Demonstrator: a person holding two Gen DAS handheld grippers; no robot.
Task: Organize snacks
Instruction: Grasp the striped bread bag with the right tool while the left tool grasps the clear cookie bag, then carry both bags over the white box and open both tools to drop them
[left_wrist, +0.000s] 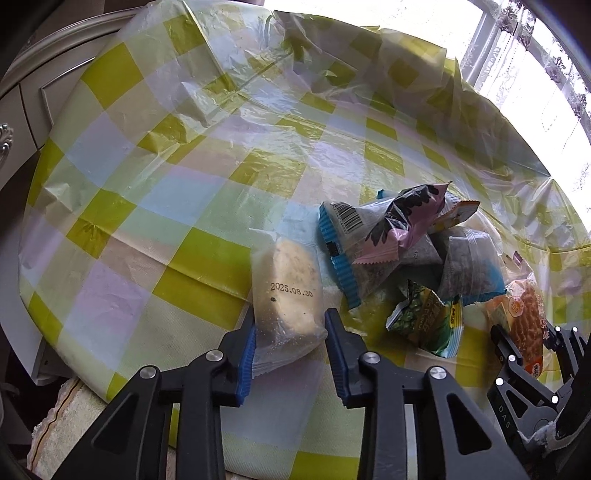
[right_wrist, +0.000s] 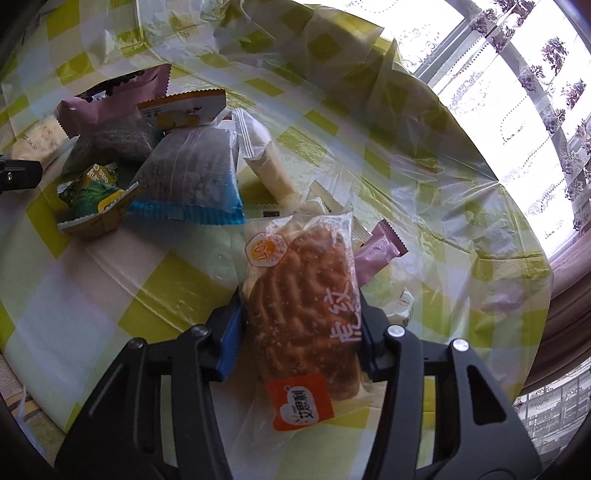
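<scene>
Between my left gripper's (left_wrist: 290, 339) blue pads sits the clear-wrapped round pale biscuit (left_wrist: 286, 295), lengthwise along them, left of the heaped snack packets (left_wrist: 402, 247), while my right gripper (right_wrist: 301, 325) clamps the long brown bread packet (right_wrist: 301, 314).

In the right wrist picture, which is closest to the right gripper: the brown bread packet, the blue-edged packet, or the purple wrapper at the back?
1. Brown bread packet, between the right gripper's fingers.
2. Blue-edged packet, farther back, left.
3. Purple wrapper, far back-left.
</scene>
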